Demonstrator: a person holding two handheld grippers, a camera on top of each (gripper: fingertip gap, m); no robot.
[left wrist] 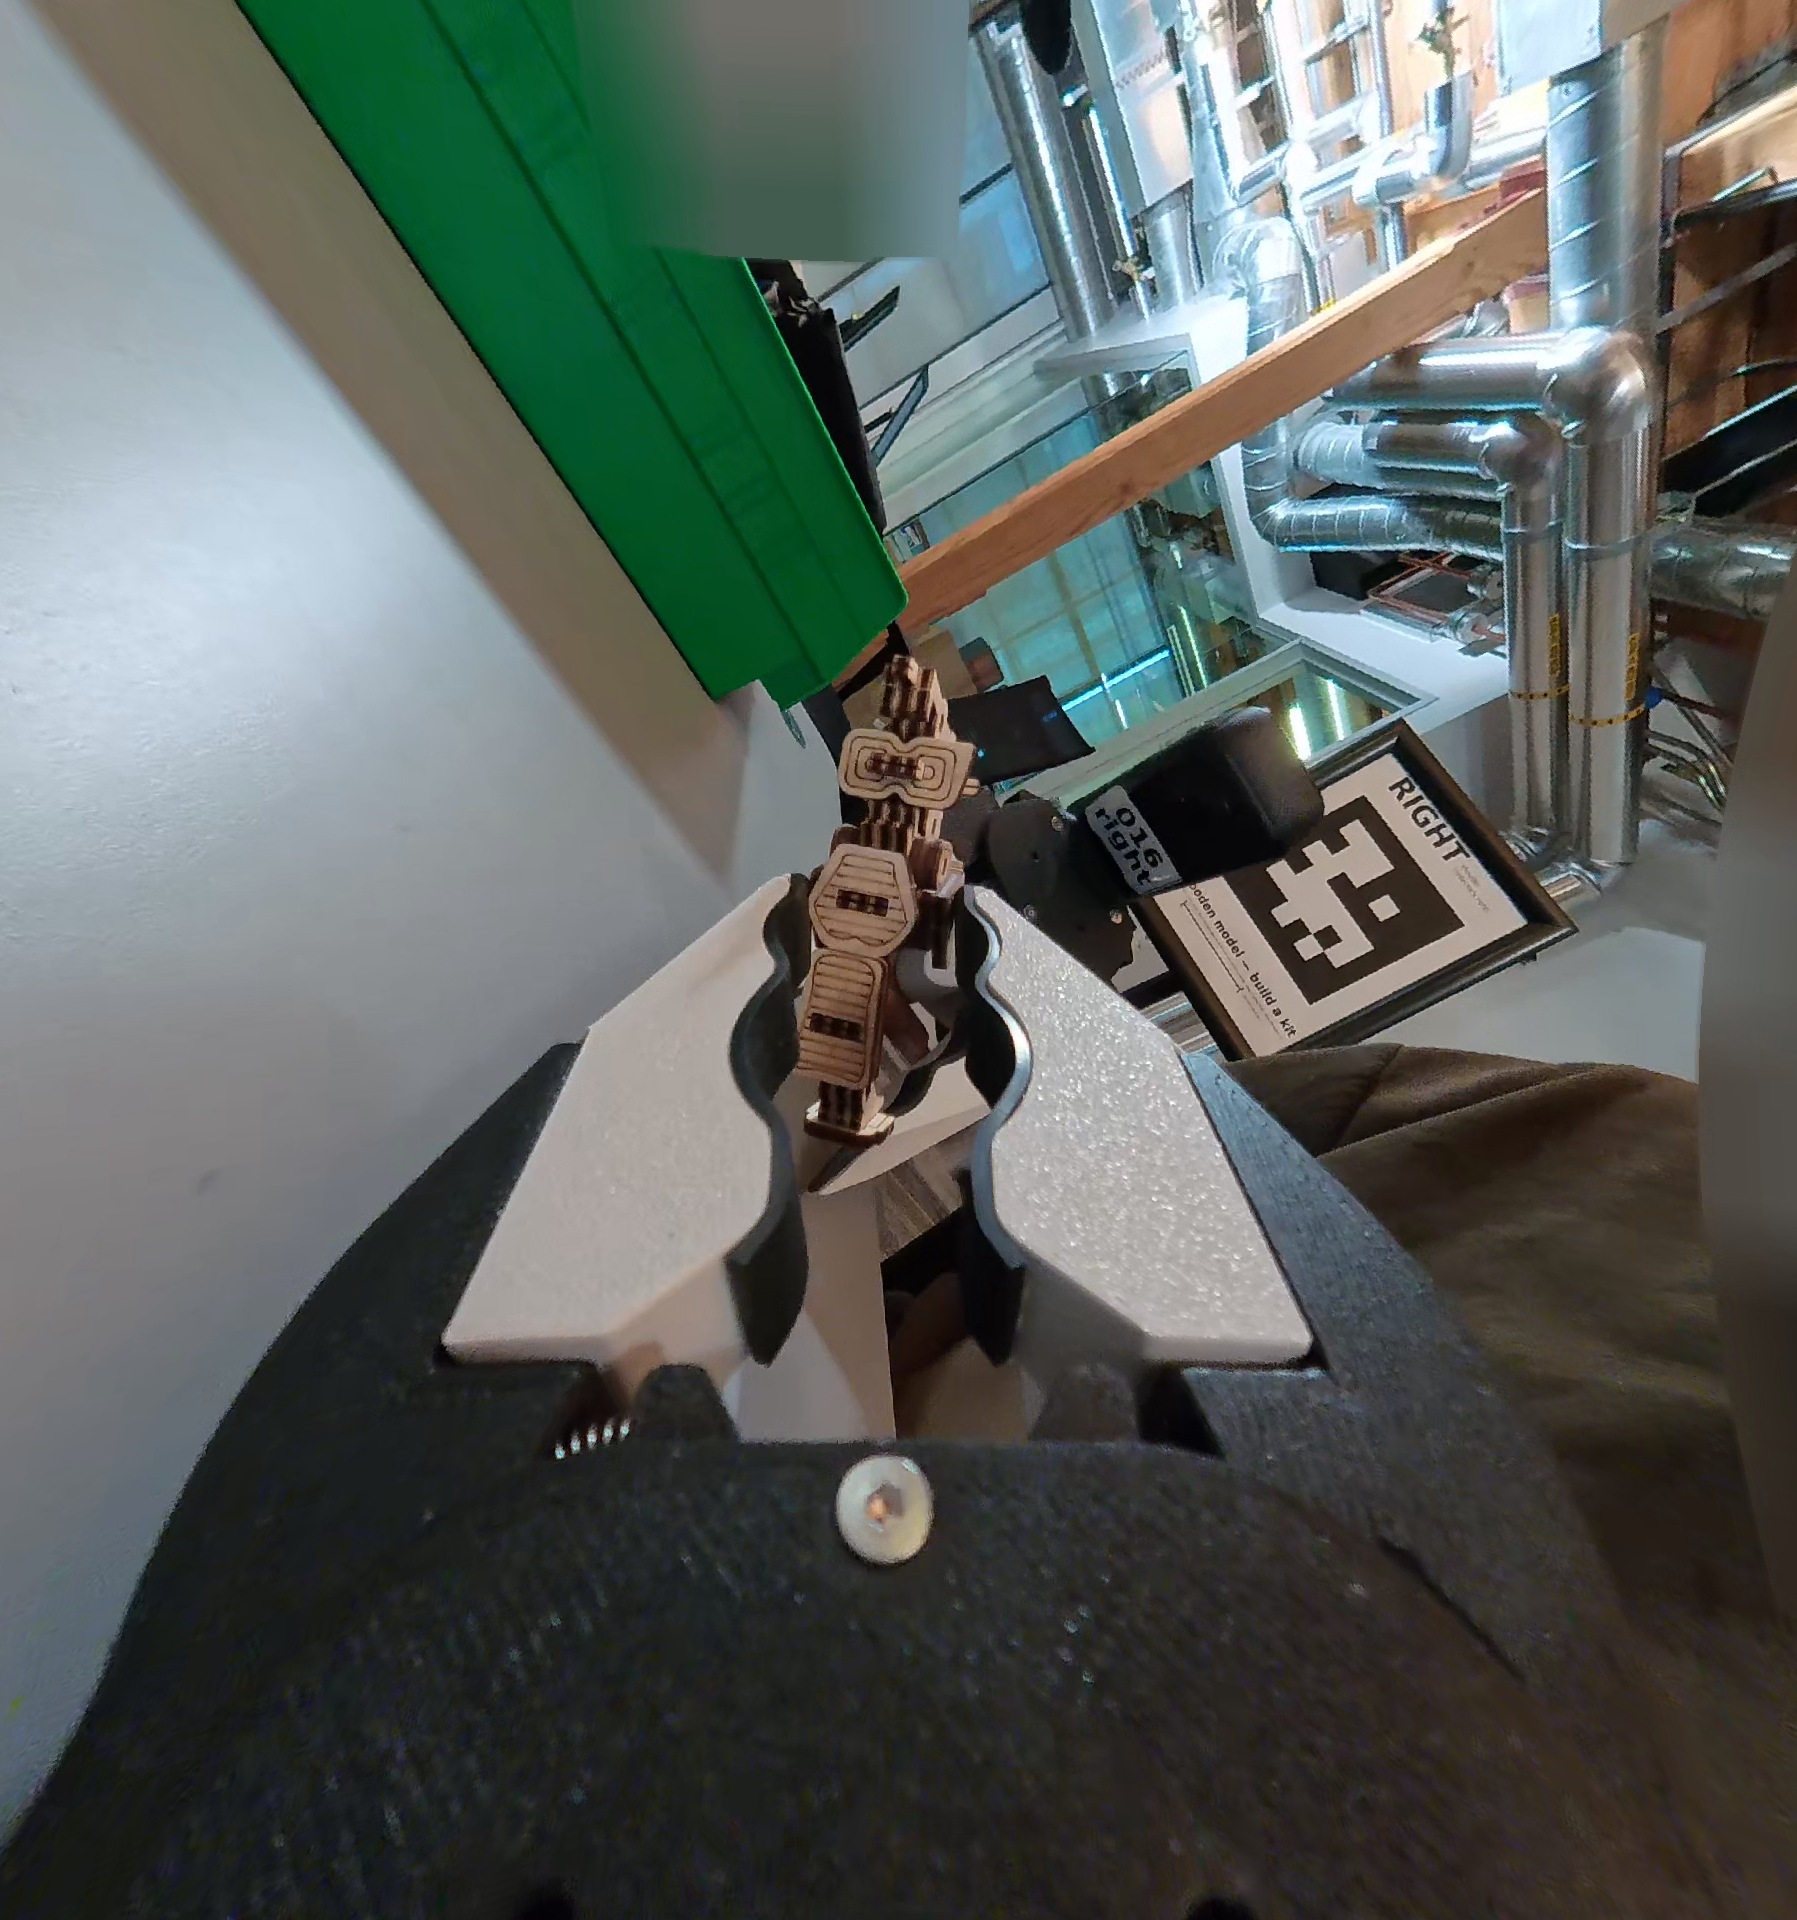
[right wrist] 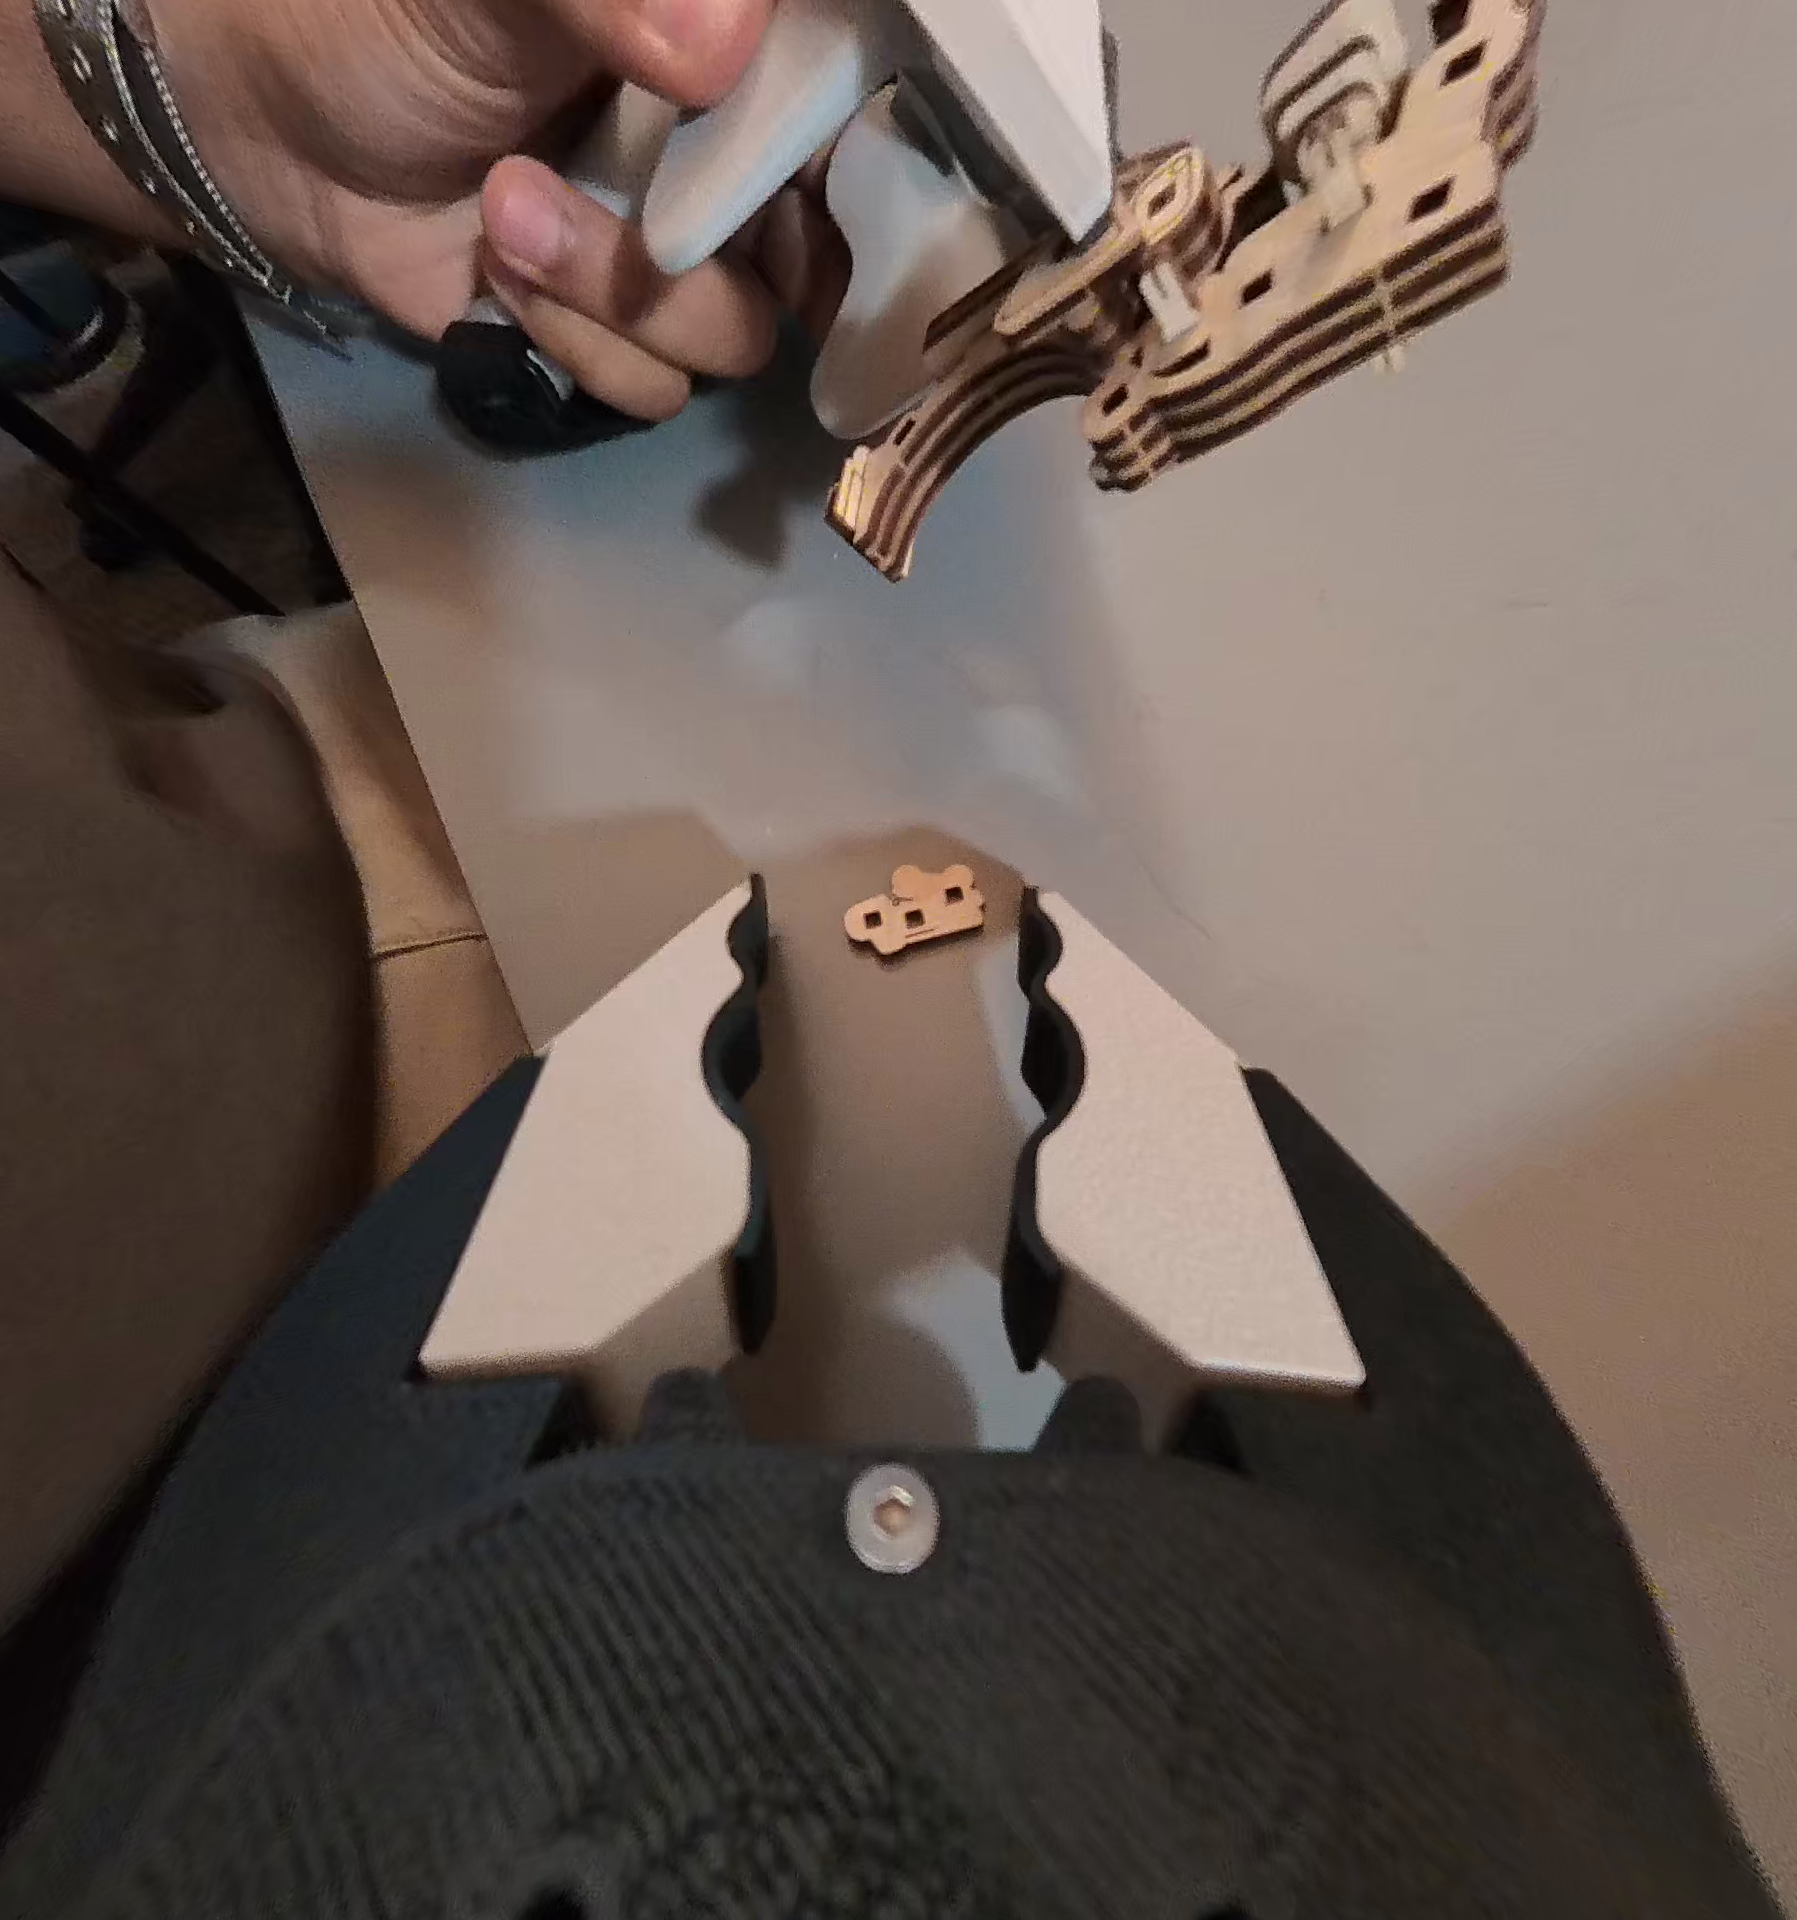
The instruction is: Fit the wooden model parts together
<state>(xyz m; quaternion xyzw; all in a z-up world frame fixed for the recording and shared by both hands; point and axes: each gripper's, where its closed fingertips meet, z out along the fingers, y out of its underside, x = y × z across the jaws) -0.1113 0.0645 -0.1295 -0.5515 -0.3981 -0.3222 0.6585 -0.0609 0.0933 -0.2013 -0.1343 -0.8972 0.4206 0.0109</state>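
The layered wooden model (left wrist: pixel 878 925) sits between the left gripper (left wrist: pixel 878 914) fingertips, lifted off the table (right wrist: pixel 1393 727). Behind it, to the right, stands a framed marker card (left wrist: pixel 1393 914); a crate (left wrist: pixel 603 343) lies up-left behind it. A small flat wooden piece (right wrist: pixel 915 902) lies on the table, just ahead of the right gripper (right wrist: pixel 894 914), seemingly untouched between its spread fingertips.
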